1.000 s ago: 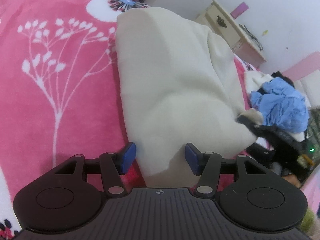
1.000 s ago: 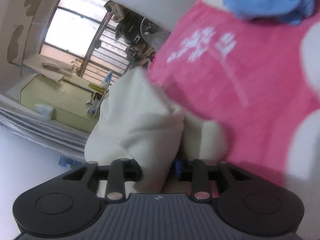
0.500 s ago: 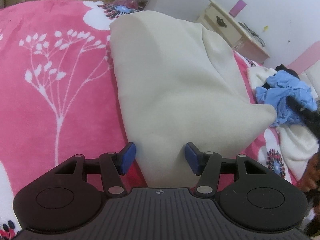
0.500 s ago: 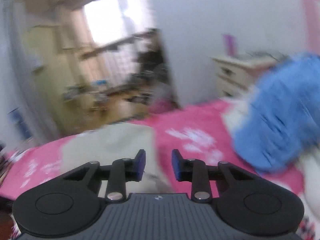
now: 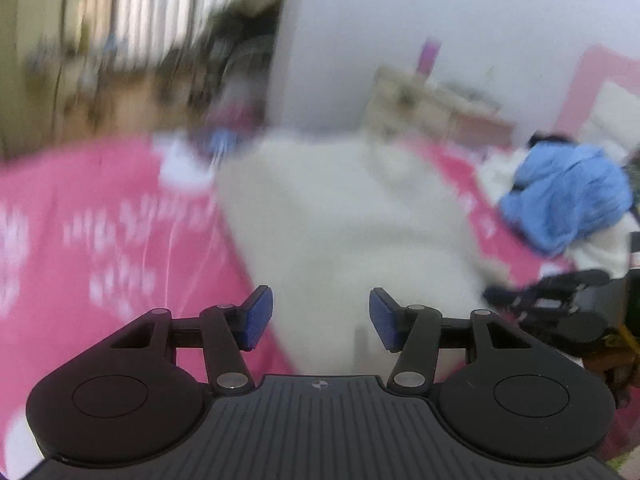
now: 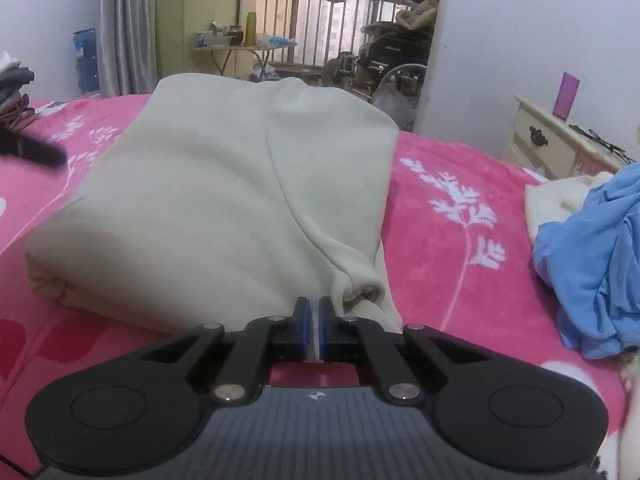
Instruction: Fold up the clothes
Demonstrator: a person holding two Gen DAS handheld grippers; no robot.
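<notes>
Two grippers poised over a folded cream garment on the pink bed.

We see the right gripper (image 6: 314, 322) angled downward at the near edge of the cream garment (image 6: 224, 208), just beside its rolled cuff; its fingers (image 6: 301, 320) have just been closing and now stand together with only a pale sliver between the blue pads, gripping no cloth that we can make out. Our left gripper (image 5: 321, 319) also tilts downward, its view blurred; its fingers (image 5: 256, 316) stand apart and bare, the garment lying beyond them, untouched. The garment lies folded on the pink floral blanket (image 6: 460, 216), and a crumpled blue garment (image 6: 592, 264) sits well apart at the right.
</notes>
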